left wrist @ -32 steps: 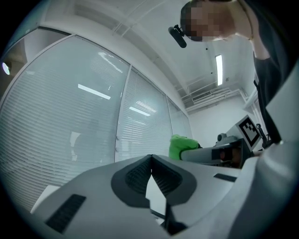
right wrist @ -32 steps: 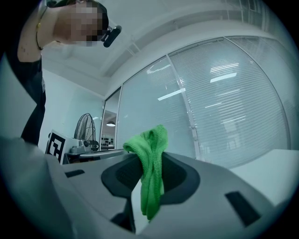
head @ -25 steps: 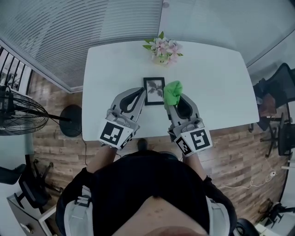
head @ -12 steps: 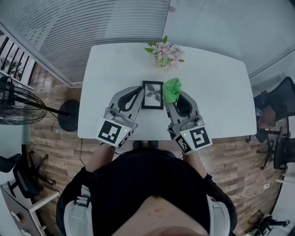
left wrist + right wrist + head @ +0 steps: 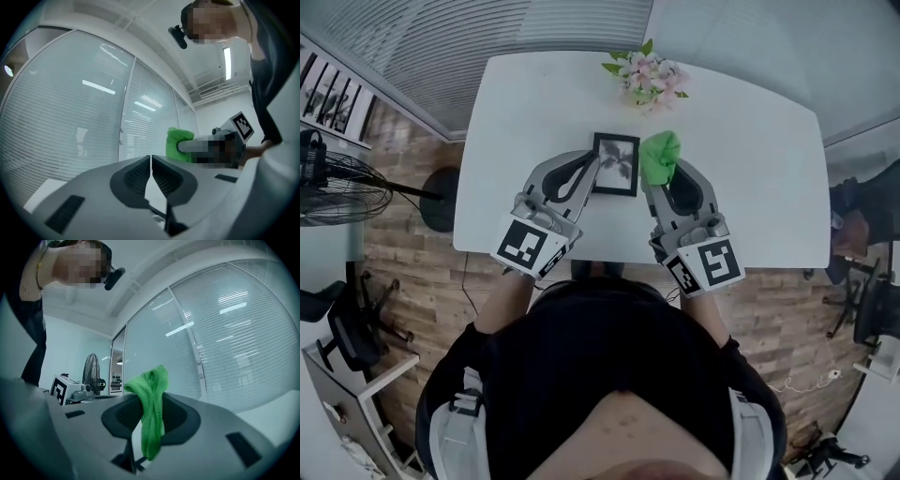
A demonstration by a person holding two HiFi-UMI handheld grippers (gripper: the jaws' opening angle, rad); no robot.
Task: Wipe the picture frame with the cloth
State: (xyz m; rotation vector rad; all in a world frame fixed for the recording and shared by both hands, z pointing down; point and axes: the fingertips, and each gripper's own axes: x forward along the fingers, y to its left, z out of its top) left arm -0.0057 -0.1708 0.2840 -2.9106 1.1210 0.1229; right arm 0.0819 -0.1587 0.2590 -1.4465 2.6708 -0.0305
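picture frame [image 5: 615,164] just beside right gripper [image 5: 663,176]

The frame [image 5: 616,163] was small, rectangular and black-bordered, holding a grey picture of a leafy sprig. It sat just above the middle of the head view on the white surface [image 5: 750,141], face toward the camera. The cloth [image 5: 660,156] was bright green and bunched, just right of the frame, at its right edge. It was pinched in the right claw [image 5: 662,180], one fold poking past the tips and the rest hanging between them.
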